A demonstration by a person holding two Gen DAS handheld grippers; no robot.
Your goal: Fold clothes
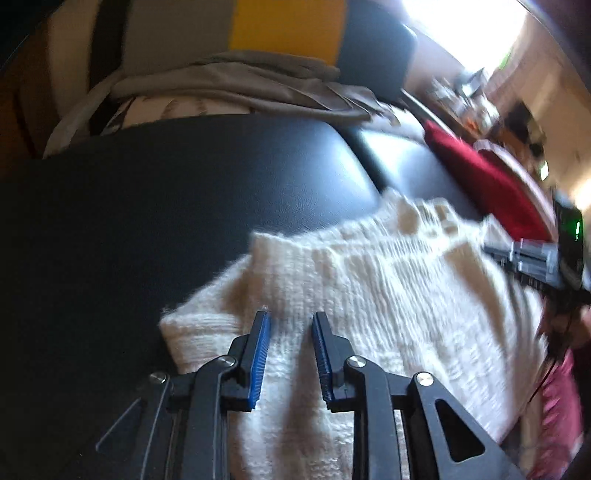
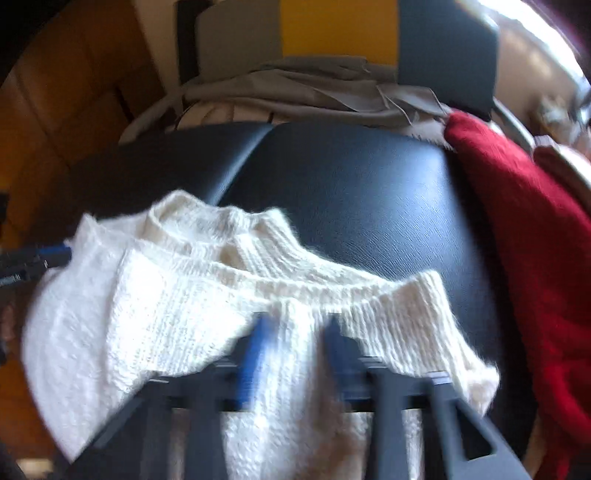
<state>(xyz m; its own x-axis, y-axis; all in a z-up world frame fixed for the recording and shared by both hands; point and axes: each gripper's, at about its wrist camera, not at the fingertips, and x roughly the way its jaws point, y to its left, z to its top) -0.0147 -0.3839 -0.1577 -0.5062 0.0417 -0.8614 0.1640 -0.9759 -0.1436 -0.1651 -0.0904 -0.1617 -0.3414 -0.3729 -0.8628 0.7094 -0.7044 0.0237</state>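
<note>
The left gripper (image 1: 290, 315) stood with its blue-padded fingers apart, nothing clamped. Its tips were over the near left part of the white knit sweater (image 1: 388, 277), whose fabric showed flat through the gap. The right gripper (image 2: 297, 319) was smeared by motion blur in its own view, so the pads could not be made out. The knit ran between its fingers and puckered toward them. In the left wrist view the same tool entered from the right edge with its fingers drawn close together on the sweater. It was taken as clamped on the knit. The sweater lay on the near half of the black padded surface (image 2: 351, 203), directly beneath and ahead of both tools. The left gripper was at one side of the sweater and the right gripper was near the neckline. The ribbed collar opening pointed away from the cameras. The body ran back from the collar toward and under the right gripper, so the long axis lay roughly near to far. The hem and lower body were cut off by the frame and by the tool, and no sleeve could be told apart. A red garment (image 2: 517, 221) lay at the right edge of the pad, near the sweater. At the far edge lay a heap of grey cloth (image 2: 314, 88). Behind it stood a yellow panel (image 1: 288, 26), and the items on the far right were too blurred to identify.
</note>
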